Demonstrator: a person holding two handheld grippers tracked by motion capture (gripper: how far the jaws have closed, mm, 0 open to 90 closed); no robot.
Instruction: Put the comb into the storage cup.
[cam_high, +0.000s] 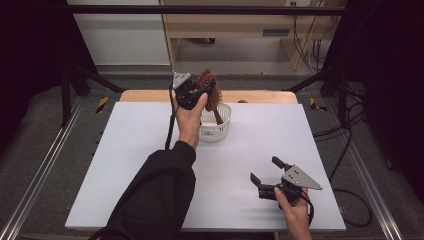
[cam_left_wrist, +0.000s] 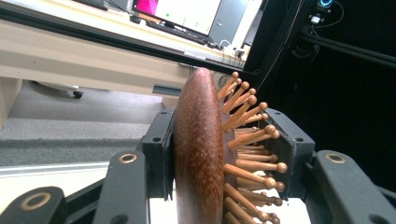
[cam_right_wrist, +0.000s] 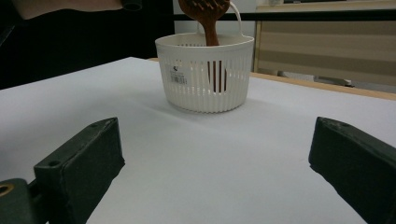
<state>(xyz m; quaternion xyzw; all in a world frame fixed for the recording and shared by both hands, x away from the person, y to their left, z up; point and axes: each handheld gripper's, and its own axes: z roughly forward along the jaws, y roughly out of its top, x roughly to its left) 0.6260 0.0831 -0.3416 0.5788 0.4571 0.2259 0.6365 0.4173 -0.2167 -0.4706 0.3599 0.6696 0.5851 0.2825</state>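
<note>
On the white table (cam_high: 150, 150), left gripper (cam_left_wrist: 224, 154) clamps hairbrush (cam_left_wrist: 201, 149) above basket (cam_high: 216, 127).

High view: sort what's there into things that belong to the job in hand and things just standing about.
In the job:
- wooden hairbrush, clamped in the left tool, handle down in the basket
- white slatted basket
- white table top

Just about:
- right tool, open, resting low over the table
- desk with monitor behind
- cables on the floor

hairbrush (cam_high: 210, 90) handle inside basket (cam_high: 220, 131), table (cam_high: 150, 150) centre
</note>
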